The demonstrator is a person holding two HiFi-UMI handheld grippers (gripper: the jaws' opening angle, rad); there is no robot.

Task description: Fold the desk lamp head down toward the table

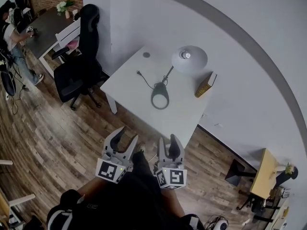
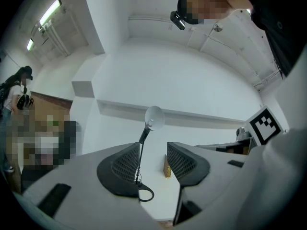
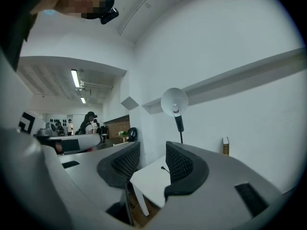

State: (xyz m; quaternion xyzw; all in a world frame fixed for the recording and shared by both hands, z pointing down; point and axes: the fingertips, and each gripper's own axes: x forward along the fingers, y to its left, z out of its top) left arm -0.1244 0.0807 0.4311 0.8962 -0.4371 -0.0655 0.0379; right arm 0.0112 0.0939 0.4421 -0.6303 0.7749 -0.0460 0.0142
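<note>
- Far left: a person [image 1: 10, 25] stands at a dark table [image 1: 45, 28], and a black office chair [image 1: 79, 66] sits just beside the left corner of the white table [image 1: 127, 80].
- The left gripper [image 1: 127, 134] points level above the wood floor [image 1: 48, 128], short of the white table's near edge. Its jaws are spread and nothing is between the pads.
- The right gripper [image 1: 168, 140] is just beside it, also spread wide and gripping nothing.
- The desk lamp [image 1: 168, 75] stands on the white table, well apart from both grippers. Its ring base [image 1: 160, 97] rests on the tabletop, the stem is up and the lamp head [image 1: 189, 59] is raised (the bulb shows from above). The cord [image 1: 144, 78] trails left.
- A book [image 1: 206, 84] stands upright right of the lamp, near the wall.
- Far right: a small wooden table [image 1: 264, 174].
</note>
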